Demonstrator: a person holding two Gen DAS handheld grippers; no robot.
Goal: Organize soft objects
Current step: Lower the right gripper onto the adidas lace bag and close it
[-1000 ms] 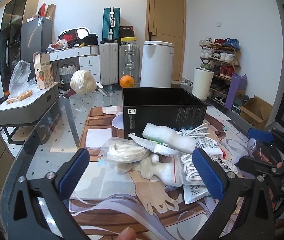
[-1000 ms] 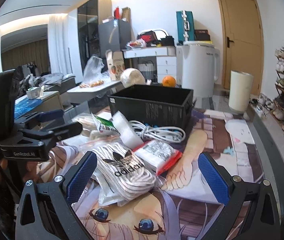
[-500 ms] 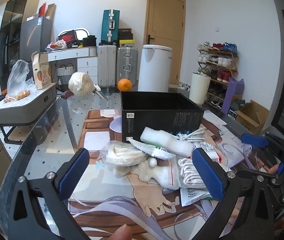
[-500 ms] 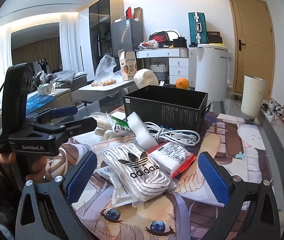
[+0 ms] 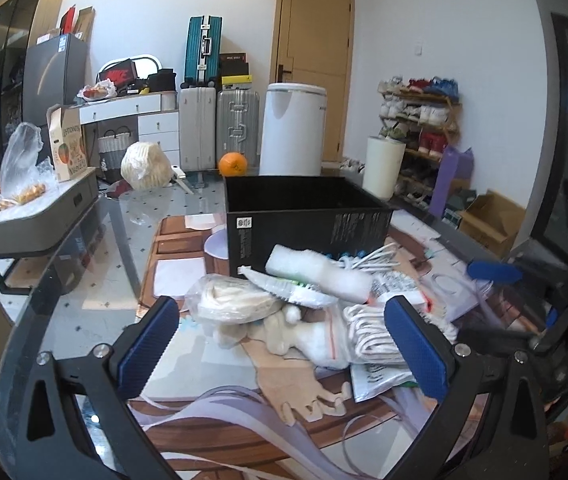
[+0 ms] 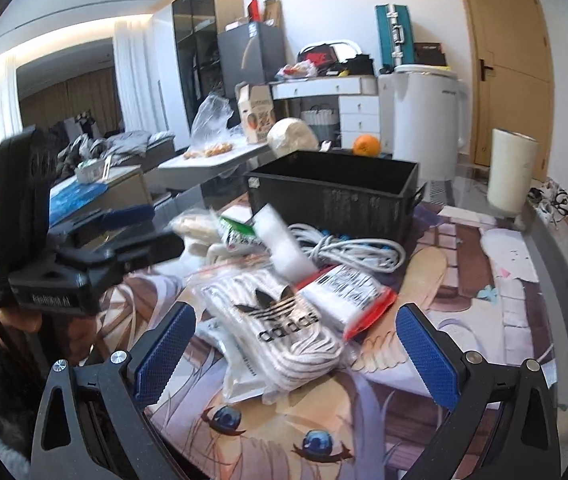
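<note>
While both claws hang spread apart and empty, the left claw faces a bagged cream bundle, and the right claw faces the Adidas sock pack; this soft pile lies on the table, before a black bin.

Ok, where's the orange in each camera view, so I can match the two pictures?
Left wrist: the orange sits above centre, behind the black box's far left corner.
Right wrist: the orange sits upper right of centre, just behind the box's far rim.
Shared landmark: the black box, in front of the orange in both.
</note>
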